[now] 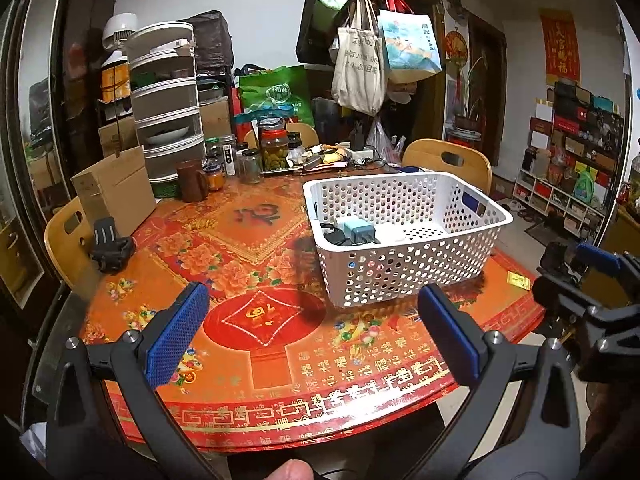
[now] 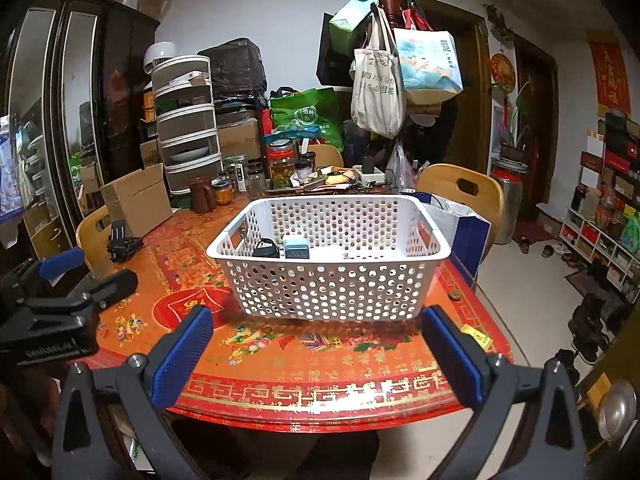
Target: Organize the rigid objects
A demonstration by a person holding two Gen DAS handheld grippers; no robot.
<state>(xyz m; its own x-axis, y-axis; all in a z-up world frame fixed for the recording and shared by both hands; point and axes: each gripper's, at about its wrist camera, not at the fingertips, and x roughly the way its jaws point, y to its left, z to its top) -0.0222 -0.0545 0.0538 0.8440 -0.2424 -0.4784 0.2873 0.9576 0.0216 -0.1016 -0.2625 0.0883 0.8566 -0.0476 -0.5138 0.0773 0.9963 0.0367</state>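
Note:
A white perforated basket (image 1: pixel 404 268) stands on the red patterned round table (image 1: pixel 260 364); it also shows in the right wrist view (image 2: pixel 328 288). Inside it lie a black charger with cable (image 2: pixel 266 249), a pale blue adapter (image 2: pixel 295 246) and a white block (image 2: pixel 332 252). My left gripper (image 1: pixel 312 328) is open and empty, above the table's near edge, left of the basket's front corner. My right gripper (image 2: pixel 318 344) is open and empty, just in front of the basket. Each gripper shows at the edge of the other's view.
A black clip-like device (image 1: pixel 110 250) lies at the table's left edge by a cardboard box (image 1: pixel 114 192). Jars, a brown mug (image 1: pixel 192 180) and clutter fill the far side. Wooden chairs (image 2: pixel 460 192) surround the table. A small yellow packet (image 2: pixel 476 336) lies near the right edge.

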